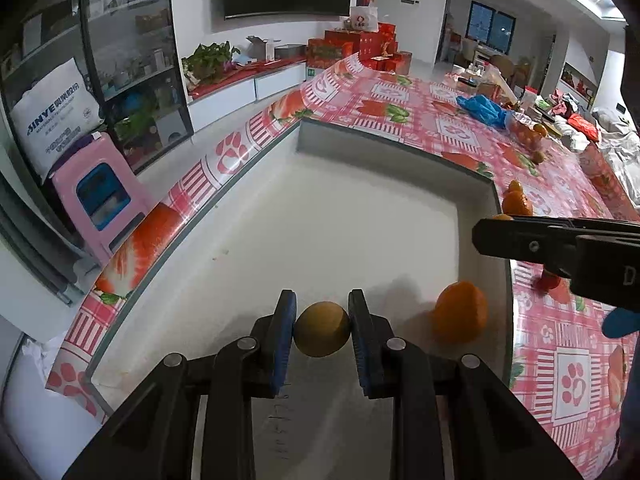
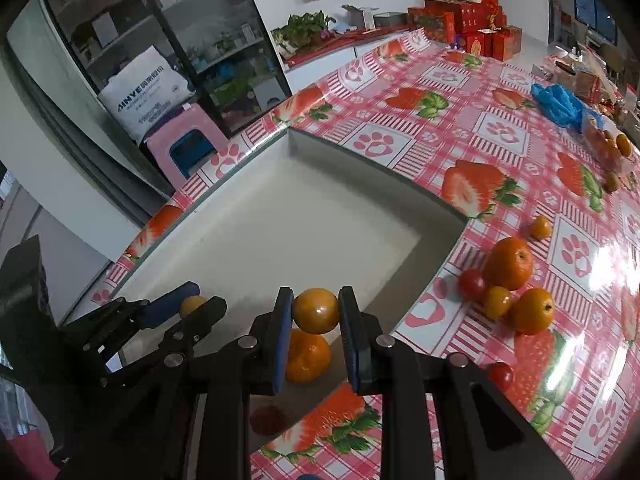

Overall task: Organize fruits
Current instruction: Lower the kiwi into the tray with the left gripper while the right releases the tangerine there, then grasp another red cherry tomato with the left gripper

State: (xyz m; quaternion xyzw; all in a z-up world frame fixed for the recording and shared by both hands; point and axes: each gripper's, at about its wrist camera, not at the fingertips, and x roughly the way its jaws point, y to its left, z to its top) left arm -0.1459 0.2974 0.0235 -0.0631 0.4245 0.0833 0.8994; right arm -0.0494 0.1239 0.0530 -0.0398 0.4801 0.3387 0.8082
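A shallow white tray [image 1: 320,208] with grey walls lies on the strawberry-print tablecloth [image 2: 500,132]. My left gripper [image 1: 321,308] hangs over the tray, shut on a small yellow fruit [image 1: 322,330]. In the tray to its right lies a mandarin [image 1: 460,316]. My right gripper [image 2: 316,298] is shut on a small orange fruit [image 2: 316,311], directly above that mandarin [image 2: 310,360]. Each gripper shows in the other's view: the right gripper [image 1: 486,236], and the left gripper [image 2: 200,300] with its yellow fruit [image 2: 191,306]. Loose fruit lies right of the tray: a large mandarin [image 2: 510,262], cherry tomatoes [image 2: 472,283], small oranges [image 2: 534,310].
A blue plastic bag [image 2: 560,104] and a clear bag of oranges [image 2: 612,148] lie at the table's far right. A pink stool [image 1: 100,196] and a glass cabinet [image 1: 132,60] stand beyond the left edge. Red gift boxes [image 1: 360,44] are stacked at the back.
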